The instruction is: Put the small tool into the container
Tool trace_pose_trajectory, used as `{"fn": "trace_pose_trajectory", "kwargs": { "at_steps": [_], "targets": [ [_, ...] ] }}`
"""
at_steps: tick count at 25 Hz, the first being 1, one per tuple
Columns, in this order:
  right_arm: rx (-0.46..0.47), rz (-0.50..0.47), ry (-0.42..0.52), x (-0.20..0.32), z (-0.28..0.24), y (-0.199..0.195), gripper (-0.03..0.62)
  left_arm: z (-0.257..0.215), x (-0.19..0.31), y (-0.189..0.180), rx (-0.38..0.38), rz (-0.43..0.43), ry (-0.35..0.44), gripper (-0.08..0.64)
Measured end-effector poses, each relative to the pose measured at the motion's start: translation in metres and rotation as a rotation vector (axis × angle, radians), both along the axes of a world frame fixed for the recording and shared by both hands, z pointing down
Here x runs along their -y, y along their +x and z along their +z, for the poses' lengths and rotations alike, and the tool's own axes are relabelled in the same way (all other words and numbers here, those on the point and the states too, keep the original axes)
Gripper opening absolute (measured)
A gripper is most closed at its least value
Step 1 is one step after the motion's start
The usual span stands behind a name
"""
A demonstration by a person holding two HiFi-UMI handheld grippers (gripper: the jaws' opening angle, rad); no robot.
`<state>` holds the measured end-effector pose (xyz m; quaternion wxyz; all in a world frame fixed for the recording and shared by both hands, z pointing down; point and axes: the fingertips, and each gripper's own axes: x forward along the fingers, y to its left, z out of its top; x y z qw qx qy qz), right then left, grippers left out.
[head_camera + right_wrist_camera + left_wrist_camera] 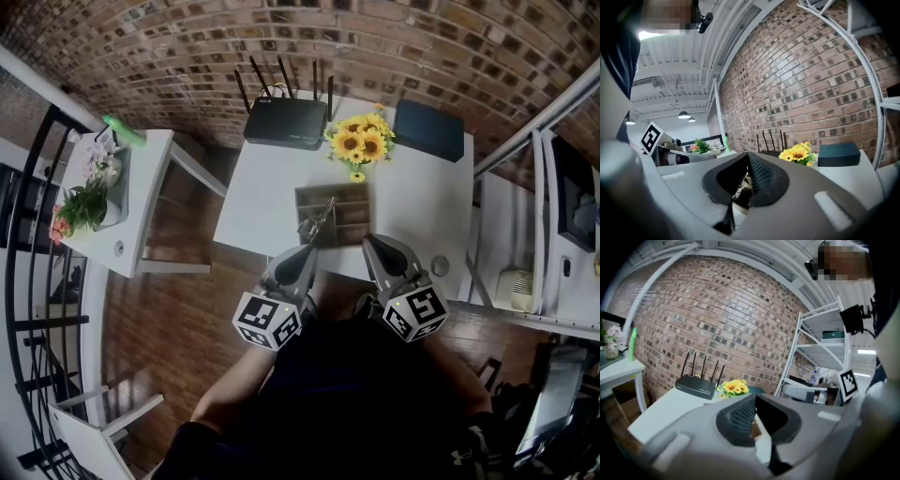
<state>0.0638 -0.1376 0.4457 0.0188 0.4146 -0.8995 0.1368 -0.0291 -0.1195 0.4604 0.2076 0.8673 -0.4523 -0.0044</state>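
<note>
Small tool point(320, 218), a thin grey metal piece, is pinched at the tip of your left gripper point(307, 240), whose jaws are pressed together on the tool's lower end. From there it slants up and away from you across the near left corner of the container point(354, 191). Whether it touches the container's rim you cannot tell, and it is not lying in any compartment. The container is a brown open tray split by dividers, and it stands on the white table point(267, 192) close to the edge nearest you. Your right gripper point(368, 240) hangs just off the container's near right corner, its jaws closed on each other with nothing between them. Both grippers point nearly level toward the brick wall point(187, 56) beyond the container. Just behind the container is a bunch of yellow sunflowers point(361, 142). Behind it to the left is a black router point(285, 120) with its antennas up, and behind it to the right lies a dark flat box point(428, 129). Well to the left of the container, apart from your table, a second white table point(141, 202) carries a pot of pink flowers point(89, 192). To the right of the container stands white metal shelving point(539, 178).
</note>
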Motion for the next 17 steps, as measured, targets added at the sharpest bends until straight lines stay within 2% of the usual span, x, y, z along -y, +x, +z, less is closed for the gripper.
{"fn": "trace_pose_trajectory", "kwargs": {
  "at_steps": [17],
  "targets": [
    [-0.005,0.008,0.006,-0.0004,0.0017,-0.0011,0.011,0.0057,-0.0015,0.0012,-0.001,0.007,-0.015,0.003]
  ]
}}
